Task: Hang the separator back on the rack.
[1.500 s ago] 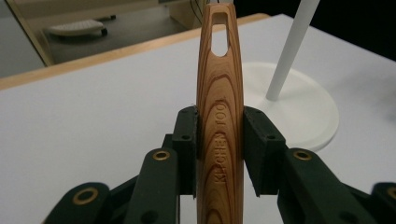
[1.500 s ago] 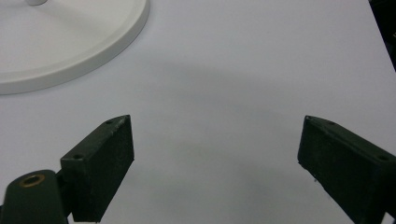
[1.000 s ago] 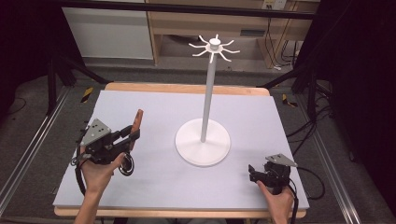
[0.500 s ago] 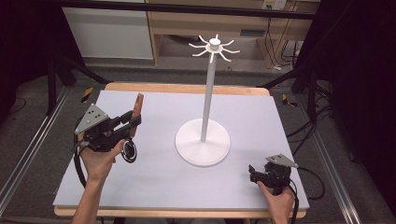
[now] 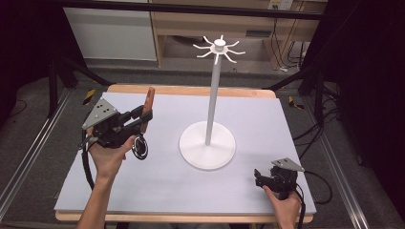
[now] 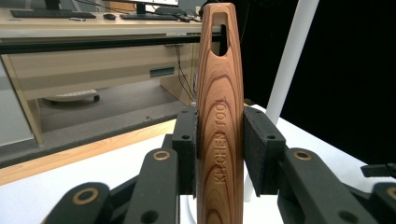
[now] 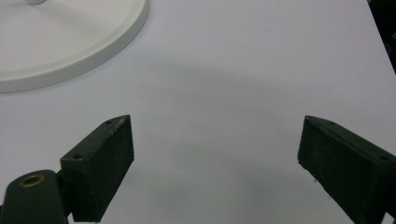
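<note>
Up in the air, over the table's left side, is a long brown wooden handle (image 6: 219,116) with "KITCHEN TOOL" cut into it and a hanging hole near the top. The left gripper (image 5: 138,120) squeezes it tight between both black pads, tip pointing up, maybe so the hole can slip onto a hook. Nearby stands a tall white metal rack (image 5: 213,95) with hooks. The right gripper (image 7: 215,163) rests low on the grey table (image 5: 157,191), jaws wide apart, holding nothing.

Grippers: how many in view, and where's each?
2. The left gripper is lifted over the table's left side, jaws shut on a wooden handle. The right gripper sits low near the front right corner, jaws open, holding nothing.
</note>
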`<state>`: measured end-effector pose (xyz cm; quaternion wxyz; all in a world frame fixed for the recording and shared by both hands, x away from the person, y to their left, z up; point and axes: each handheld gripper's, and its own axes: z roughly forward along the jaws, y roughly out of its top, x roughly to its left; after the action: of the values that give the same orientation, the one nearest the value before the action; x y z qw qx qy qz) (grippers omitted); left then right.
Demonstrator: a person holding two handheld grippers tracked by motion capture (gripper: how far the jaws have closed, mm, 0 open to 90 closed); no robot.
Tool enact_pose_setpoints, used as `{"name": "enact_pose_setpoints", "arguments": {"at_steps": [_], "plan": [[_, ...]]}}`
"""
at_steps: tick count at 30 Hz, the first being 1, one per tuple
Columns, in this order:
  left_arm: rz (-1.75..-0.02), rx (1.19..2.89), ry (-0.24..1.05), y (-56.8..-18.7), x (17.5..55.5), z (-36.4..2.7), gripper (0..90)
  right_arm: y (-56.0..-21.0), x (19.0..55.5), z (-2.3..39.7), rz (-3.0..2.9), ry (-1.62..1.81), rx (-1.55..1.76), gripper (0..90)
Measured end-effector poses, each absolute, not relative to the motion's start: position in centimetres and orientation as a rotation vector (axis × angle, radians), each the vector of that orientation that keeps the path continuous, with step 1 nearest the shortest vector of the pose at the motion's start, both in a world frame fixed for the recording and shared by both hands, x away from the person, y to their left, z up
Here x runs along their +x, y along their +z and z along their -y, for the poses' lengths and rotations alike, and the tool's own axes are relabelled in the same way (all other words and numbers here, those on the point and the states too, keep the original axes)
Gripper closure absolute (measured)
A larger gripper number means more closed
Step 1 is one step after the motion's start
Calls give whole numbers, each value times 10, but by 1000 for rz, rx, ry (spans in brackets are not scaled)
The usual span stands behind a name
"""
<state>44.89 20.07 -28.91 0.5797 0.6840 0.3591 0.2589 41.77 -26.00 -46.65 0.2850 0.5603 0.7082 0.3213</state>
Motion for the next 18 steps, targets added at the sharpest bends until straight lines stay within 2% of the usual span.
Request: {"name": "enact_pose_setpoints", "arguments": {"at_steps": [18], "plan": [[-794, 1594, 595, -273, 458, -179, 675, -467, 419, 256, -1911, 851, 1484, 110]]}}
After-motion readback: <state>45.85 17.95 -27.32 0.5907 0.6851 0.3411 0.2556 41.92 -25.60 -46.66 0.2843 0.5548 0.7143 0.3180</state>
